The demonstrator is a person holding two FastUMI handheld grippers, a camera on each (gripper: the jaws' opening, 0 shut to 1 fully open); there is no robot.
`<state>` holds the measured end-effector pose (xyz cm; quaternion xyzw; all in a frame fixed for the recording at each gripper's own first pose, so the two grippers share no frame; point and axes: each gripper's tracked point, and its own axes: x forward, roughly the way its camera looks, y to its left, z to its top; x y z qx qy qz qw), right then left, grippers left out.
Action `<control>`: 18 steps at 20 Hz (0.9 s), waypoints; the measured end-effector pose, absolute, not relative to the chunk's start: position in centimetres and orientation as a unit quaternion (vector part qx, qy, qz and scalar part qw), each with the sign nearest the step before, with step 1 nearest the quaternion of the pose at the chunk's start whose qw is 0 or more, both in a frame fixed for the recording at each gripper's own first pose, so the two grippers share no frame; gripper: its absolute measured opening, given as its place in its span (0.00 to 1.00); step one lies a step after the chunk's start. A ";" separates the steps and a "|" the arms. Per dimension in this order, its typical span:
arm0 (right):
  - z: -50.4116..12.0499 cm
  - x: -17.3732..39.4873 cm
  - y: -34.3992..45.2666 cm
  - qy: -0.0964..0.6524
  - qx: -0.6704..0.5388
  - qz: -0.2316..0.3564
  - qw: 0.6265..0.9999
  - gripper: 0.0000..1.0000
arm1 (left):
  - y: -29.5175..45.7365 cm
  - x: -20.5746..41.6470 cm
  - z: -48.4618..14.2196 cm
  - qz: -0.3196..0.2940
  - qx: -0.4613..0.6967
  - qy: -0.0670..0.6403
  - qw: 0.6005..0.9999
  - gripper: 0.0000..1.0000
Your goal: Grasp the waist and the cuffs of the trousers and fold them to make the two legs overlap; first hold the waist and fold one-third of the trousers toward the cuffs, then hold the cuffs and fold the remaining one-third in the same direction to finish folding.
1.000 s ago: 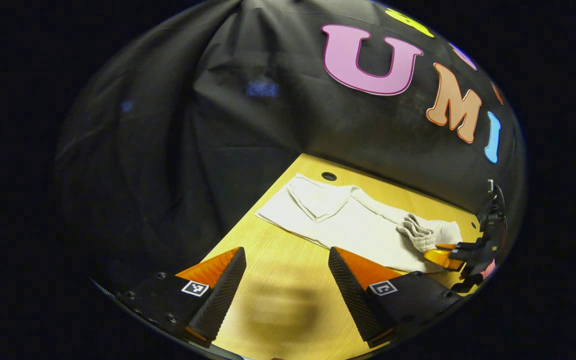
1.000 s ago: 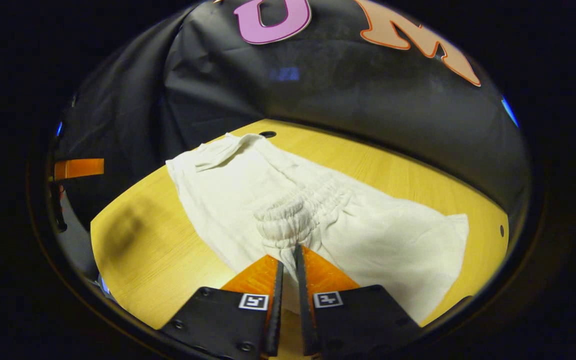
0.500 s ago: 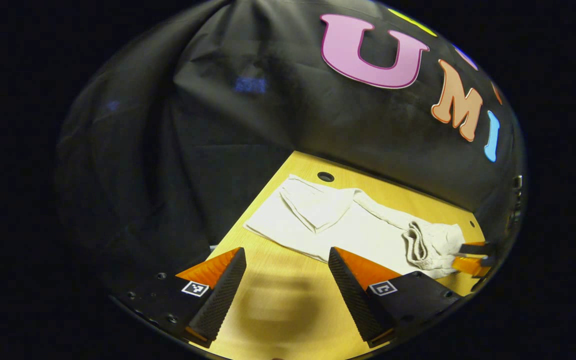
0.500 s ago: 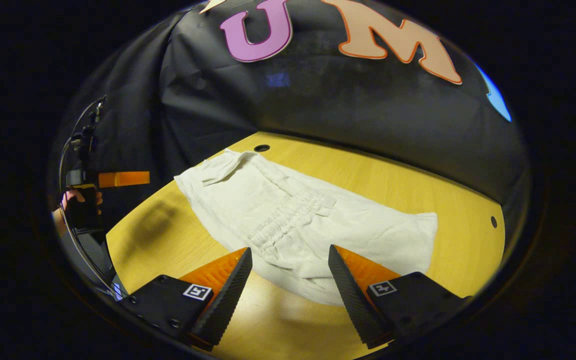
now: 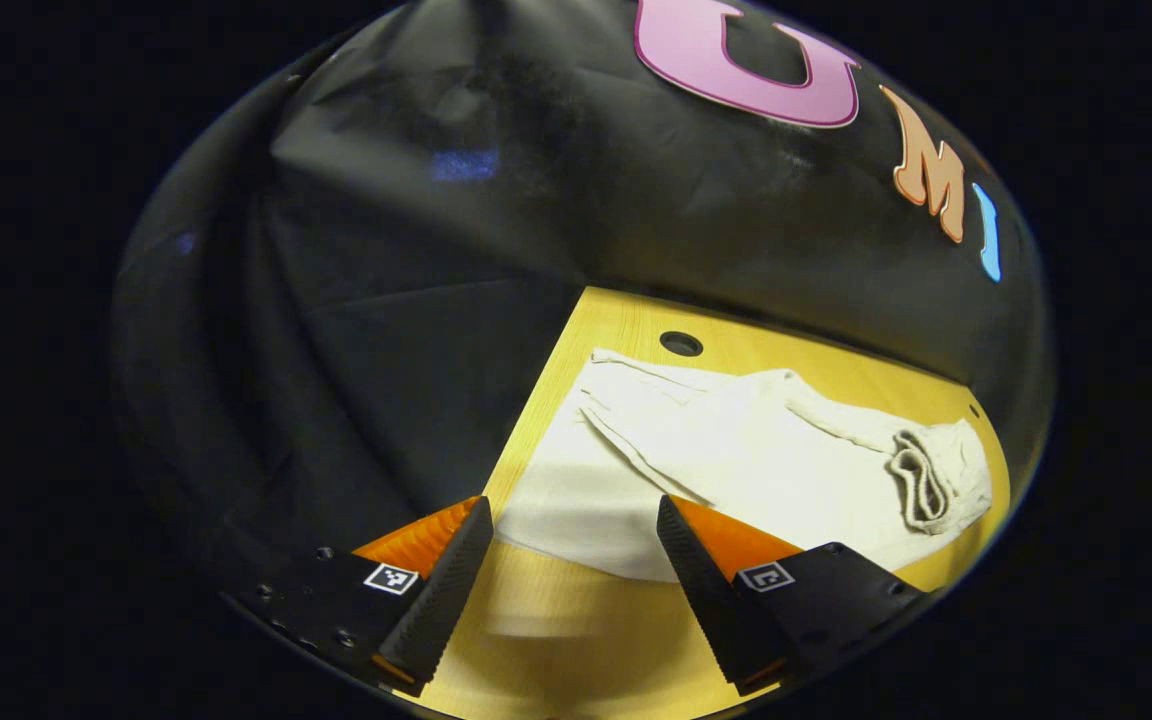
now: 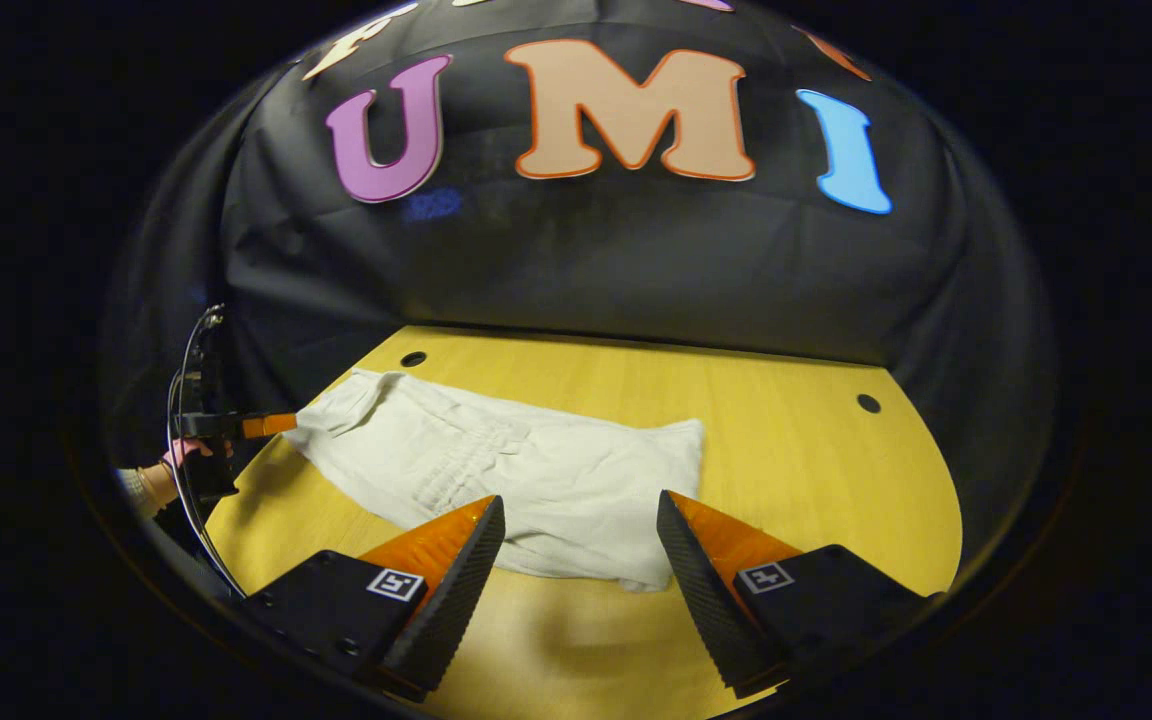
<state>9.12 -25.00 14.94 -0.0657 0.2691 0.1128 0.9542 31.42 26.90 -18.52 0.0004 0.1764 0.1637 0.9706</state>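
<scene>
White trousers (image 5: 736, 460) lie flat on the yellow wooden table (image 5: 576, 650), legs overlapped. The elastic waist (image 5: 921, 480) is folded over onto the legs at the right end. The cuff end (image 5: 576, 500) lies just beyond my left gripper (image 5: 571, 515), which is open and low over the table with nothing between its fingers. In the right gripper view the trousers (image 6: 536, 470) stretch from left to centre, with the gathered waist (image 6: 456, 465) on top. My right gripper (image 6: 581, 510) is open, back from the folded edge. The left gripper (image 6: 271, 425) shows at the far left beside the cuffs.
A hand (image 6: 161, 470) holds the left gripper at the table's left edge. The table (image 6: 796, 450) has small round holes (image 6: 868, 403) near its back edge, one (image 5: 681, 343) just behind the cuffs. Black cloth walls close in the back and sides.
My right gripper let go of the waist, opened and drew back from the trousers. My left gripper moved in toward the cuff end.
</scene>
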 end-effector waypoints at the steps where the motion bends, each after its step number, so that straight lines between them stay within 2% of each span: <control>1: 15.4 8.8 -26.0 0.268 -0.056 0.095 0.957 0.98 | 26.6 31.1 -18.6 0.165 0.003 0.181 0.970 0.99; 3: 15.6 8.2 -27.8 0.269 -0.041 0.066 0.960 0.95 | 26.9 31.3 -19.0 0.164 0.005 0.188 0.968 0.99; 6: 15.8 7.6 -29.6 0.273 -0.033 0.040 0.961 0.98 | 27.1 31.2 -18.8 0.162 0.011 0.191 0.968 1.00; 13: 16.8 7.8 -29.7 0.265 -0.017 0.027 0.964 0.98 | 27.5 30.8 -19.2 0.166 0.036 0.199 0.965 0.93; 14: 16.9 8.0 -29.9 0.262 -0.016 0.026 0.965 0.94 | 27.7 30.6 -19.0 0.167 0.038 0.199 0.965 0.84; 15: 17.1 8.1 -30.2 0.258 -0.017 0.024 0.966 0.98 | 27.6 30.3 -18.7 0.166 0.037 0.195 0.966 0.76; 18: 17.8 8.4 -30.9 0.253 -0.015 0.023 0.967 0.98 | 27.9 30.4 -17.7 0.149 0.040 0.198 0.968 0.52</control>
